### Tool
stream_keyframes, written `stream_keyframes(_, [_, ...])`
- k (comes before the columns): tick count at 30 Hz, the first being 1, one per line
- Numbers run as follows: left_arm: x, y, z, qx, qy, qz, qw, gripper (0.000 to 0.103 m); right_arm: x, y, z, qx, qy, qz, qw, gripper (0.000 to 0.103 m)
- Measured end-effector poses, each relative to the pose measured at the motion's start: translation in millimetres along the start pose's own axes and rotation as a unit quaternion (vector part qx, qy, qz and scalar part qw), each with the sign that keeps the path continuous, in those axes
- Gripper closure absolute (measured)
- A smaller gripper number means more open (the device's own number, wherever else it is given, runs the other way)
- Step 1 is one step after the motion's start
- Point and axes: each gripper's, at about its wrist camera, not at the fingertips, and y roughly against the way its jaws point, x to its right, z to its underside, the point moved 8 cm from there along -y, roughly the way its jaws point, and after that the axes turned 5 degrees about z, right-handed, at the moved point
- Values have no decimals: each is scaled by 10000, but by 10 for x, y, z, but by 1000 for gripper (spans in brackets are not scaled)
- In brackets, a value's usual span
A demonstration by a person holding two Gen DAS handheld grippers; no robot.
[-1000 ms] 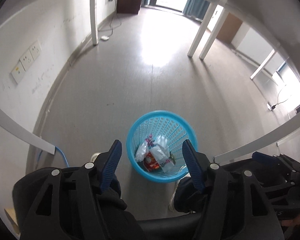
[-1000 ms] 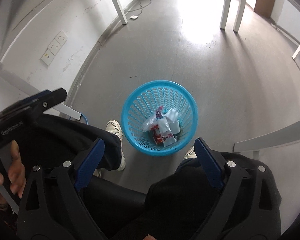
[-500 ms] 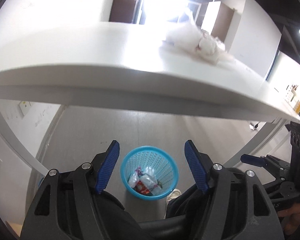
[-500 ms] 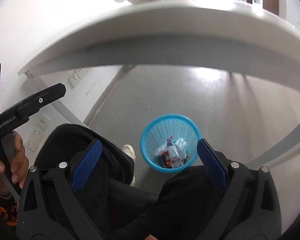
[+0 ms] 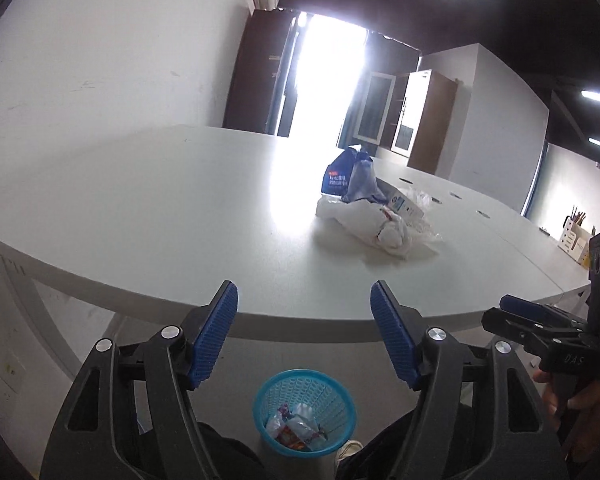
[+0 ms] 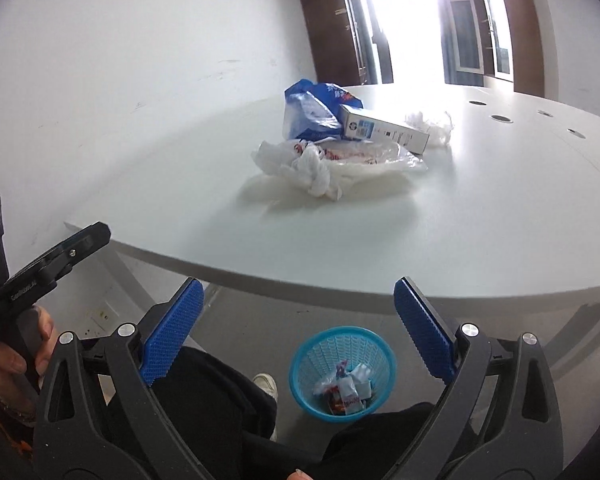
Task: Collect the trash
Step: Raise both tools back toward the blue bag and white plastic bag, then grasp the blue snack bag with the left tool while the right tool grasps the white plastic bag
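Note:
A pile of trash lies on the white table (image 5: 140,200): a knotted white plastic bag (image 5: 376,228), a blue bag (image 5: 346,178) and a white box (image 5: 404,202) behind it. The right wrist view shows the same white bag (image 6: 320,164), blue bag (image 6: 308,112) and box (image 6: 384,130), plus crumpled clear plastic (image 6: 430,124). Under the table's near edge stands a blue basket (image 5: 332,396), (image 6: 352,344) holding wrappers. My left gripper (image 5: 304,288) and right gripper (image 6: 299,284) are both open and empty, held above the table edge, short of the pile.
A person's dark trouser legs and a white shoe (image 6: 266,384) sit beside the basket. A white wall runs along the left. Cable holes (image 6: 500,119) dot the far tabletop. A white desk organiser (image 5: 576,240) stands at the far right. Dark cabinets and a bright window are behind.
Both grippers have risen from below the table to above its edge and tilted up. The view went from the basket on the floor to the tabletop and pile.

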Motion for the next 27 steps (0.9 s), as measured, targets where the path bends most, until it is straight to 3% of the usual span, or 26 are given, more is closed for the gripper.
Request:
stream_keyframes(12, [140, -334, -499, 86, 36, 173, 9998, 33, 503, -358, -569, 190, -587, 235, 9978, 11])
stream_keyframes(16, [216, -559, -668, -42, 216, 461, 9987, 31, 694, -568, -693, 60, -750, 283, 9968, 11])
stream_keyframes(22, [407, -1026, -995, -201, -3, 545, 9983, 29, 956, -842, -890, -142, -910, 507, 9945, 11])
stream_keyframes(24, [487, -1180, -1112, -277, -61, 660, 9974, 23, 1024, -961, -950, -241, -958, 470, 9940, 12])
stream_keyframes(27, [573, -1417, -1209, -399, -151, 670, 9968, 23, 1104, -1165, -990, -478, -1196, 267, 9913, 12])
